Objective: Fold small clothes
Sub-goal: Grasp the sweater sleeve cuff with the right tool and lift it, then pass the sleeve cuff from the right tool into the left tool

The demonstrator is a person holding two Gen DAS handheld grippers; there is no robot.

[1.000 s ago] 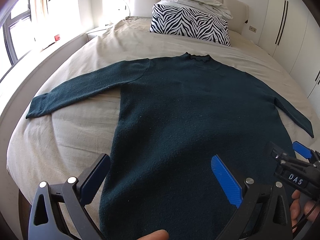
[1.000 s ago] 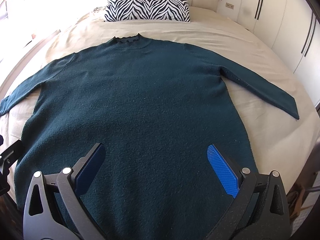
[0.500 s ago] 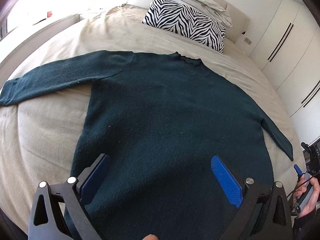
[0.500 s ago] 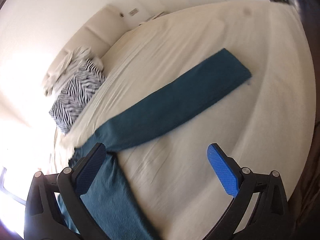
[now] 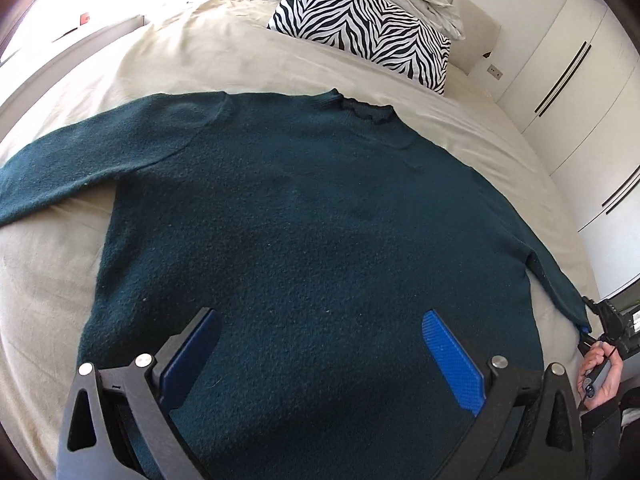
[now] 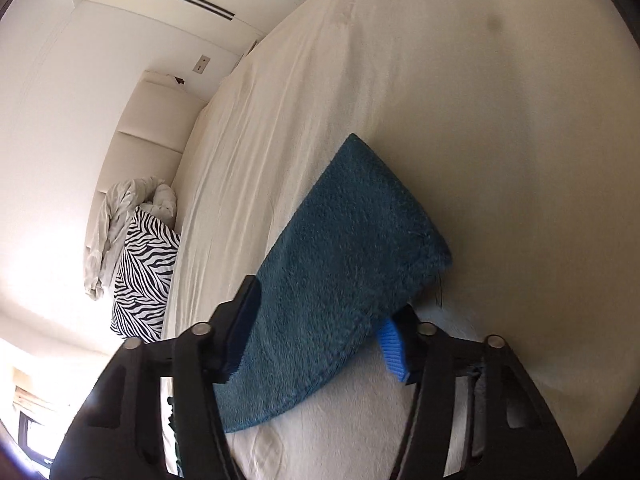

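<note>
A: Where is the dark teal knitted long-sleeved sweater (image 5: 304, 240) now?

B: It lies flat, front down or up I cannot tell, on the cream-sheeted bed (image 5: 224, 52), neck toward the zebra-striped pillow (image 5: 360, 28); both sleeves are spread out to the sides

A: And the grippers?

B: The left gripper (image 5: 320, 352) hovers above the lower body of the sweater, its blue pads wide apart with nothing between them; the right gripper (image 6: 316, 332) is at the cuff of the right sleeve (image 6: 348, 248); its jaws are closing, the sleeve end lies between the pads, and the fabric already bunches there, so I judge the pinch is about taken

A: So the step in hand is the first sleeve fold?

B: I think so; nothing is folded yet, so the task looks barely begun

A: How to do it well?

B: Let the pads bite through both layers of the cuff before lifting; a shallow hold on soft knit would probably slip; then lift only enough to clear the sheet and carry the sleeve across the chest, laying it straight rather than dropping it in a heap; the left gripper could press the body near the hem so the whole sweater does not drag along

A: Any risk?

B: Catching the sheet with the cuff; check that only teal knit sits between the pads
</note>
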